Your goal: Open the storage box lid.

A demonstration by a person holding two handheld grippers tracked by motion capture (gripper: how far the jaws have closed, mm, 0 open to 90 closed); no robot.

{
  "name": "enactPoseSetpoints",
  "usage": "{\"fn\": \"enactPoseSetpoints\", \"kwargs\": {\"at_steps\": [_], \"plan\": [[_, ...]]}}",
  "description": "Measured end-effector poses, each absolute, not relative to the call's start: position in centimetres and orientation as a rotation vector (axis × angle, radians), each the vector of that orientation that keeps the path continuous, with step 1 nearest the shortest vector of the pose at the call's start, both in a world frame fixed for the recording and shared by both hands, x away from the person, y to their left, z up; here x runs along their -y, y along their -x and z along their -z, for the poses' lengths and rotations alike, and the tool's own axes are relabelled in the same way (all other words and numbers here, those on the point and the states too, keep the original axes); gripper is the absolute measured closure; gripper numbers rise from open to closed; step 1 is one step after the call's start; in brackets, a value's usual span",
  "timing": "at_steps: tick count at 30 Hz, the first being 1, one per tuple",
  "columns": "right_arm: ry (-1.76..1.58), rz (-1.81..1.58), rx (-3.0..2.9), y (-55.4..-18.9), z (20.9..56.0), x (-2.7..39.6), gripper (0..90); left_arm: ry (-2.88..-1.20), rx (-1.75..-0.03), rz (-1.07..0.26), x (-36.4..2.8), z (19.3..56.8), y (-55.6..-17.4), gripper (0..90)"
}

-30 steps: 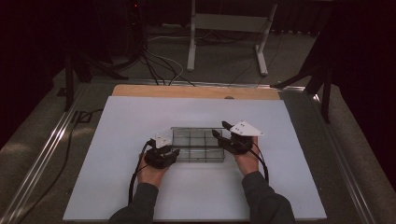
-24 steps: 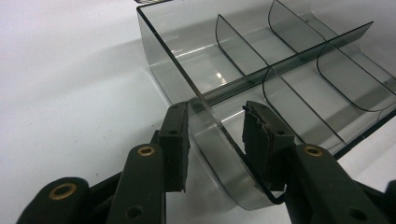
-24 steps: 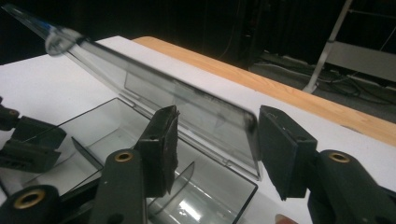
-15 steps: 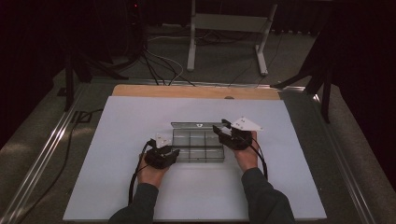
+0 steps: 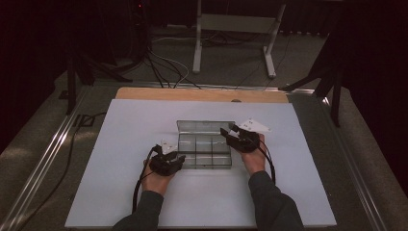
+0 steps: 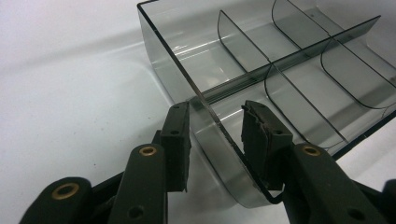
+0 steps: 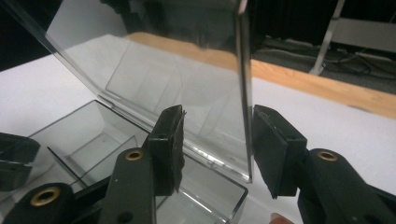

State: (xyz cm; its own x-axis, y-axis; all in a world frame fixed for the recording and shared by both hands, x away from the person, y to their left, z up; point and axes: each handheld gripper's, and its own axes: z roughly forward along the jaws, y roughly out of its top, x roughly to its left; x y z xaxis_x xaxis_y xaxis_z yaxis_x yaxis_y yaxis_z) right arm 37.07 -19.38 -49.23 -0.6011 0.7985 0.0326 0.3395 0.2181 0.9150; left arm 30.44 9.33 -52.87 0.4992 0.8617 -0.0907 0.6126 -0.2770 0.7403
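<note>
i'm bracing the clear compartment box (image 6: pixel 261 70) by its corner wall, left gripper (image 6: pixel 215 135) straddling it, no squeeze visible. right gripper (image 7: pixel 217 140) has just been closing around the light, slippery lid (image 7: pixel 154 70) edge, not yet pinching.

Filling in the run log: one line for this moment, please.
left gripper: jaws astride box corner wall | right gripper: closing around raised lid edge | compartments empty
</note>
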Motion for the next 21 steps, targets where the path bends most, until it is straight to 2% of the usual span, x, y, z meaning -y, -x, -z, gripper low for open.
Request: {"fn": "enactPoseSetpoints", "kwargs": {"at_steps": [21], "plan": [[-1.126,-1.341,-2.081,-37.6,50.5,19.7,58.8,-2.015,-1.199,-0.42,-9.2,52.8,-29.7,64.4]]}}
